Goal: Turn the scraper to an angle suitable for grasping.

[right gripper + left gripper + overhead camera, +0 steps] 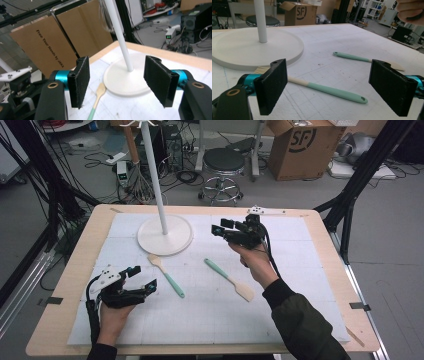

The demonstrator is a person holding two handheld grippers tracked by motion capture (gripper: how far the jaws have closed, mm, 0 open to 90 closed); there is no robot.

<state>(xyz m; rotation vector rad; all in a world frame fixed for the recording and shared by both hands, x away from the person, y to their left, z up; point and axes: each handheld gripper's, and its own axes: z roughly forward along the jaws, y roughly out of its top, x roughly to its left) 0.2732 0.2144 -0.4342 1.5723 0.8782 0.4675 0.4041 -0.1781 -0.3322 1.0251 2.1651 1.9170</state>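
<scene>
Covering the wooden table (65, 285), a white gridded mat (210, 315) carries 2 mint-handled spatulas (166, 275) (229, 279) near a white stand base (165, 236). Left gripper (141, 277) and right gripper (223, 227) both gape, holding nothing. Behind: stool (223, 162), cardboard box (302, 147), cables.

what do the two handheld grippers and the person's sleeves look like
Both the left gripper and the right gripper are black, each with two flat black jaws faced in rough foam-like pads on teal metal cylinders. Each carries a grey three-cornered top plate and trails a black cable. The right sleeve is dark olive green.
</scene>
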